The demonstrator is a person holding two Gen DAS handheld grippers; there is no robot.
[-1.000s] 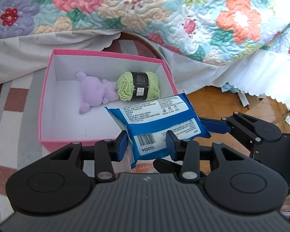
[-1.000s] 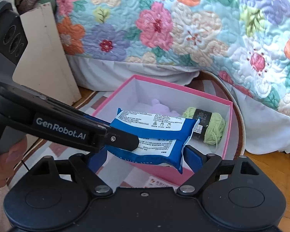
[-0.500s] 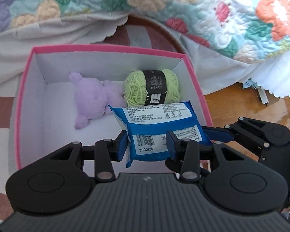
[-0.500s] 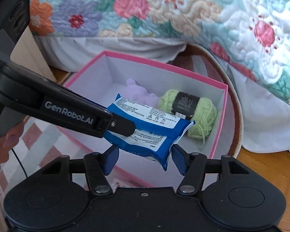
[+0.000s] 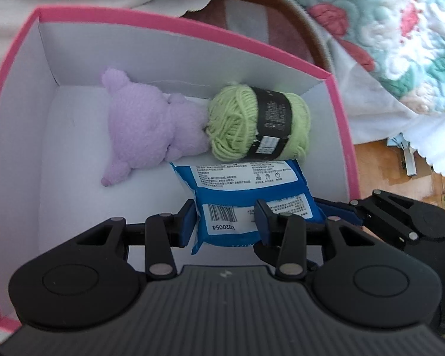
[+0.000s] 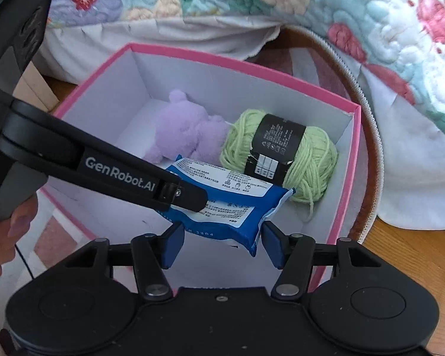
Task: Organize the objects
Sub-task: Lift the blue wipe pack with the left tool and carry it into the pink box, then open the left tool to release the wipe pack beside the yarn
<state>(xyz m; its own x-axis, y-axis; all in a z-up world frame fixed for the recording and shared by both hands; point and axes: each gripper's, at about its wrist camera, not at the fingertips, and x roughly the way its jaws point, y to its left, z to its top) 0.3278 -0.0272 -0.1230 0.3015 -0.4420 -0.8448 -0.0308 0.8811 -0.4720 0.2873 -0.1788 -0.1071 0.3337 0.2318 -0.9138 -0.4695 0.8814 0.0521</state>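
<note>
Blue soft plastic wipes pack [image 5: 246, 195] now sinking into pink-rimmed white cardboard box [image 5: 175, 23]; left gripper [image 5: 225, 219] clamping barcode end, right gripper [image 6: 222, 237] jaws closing, pads not yet pressing. Light, squashy, slippery; pinch sealed ends.

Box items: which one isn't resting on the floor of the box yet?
The blue packet, gripped by the left hand-held gripper; plush and yarn lie inside.

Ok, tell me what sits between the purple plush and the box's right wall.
The green yarn ball, touching the purple plush, before the pink box wall; clearest in the left wrist view.
</note>
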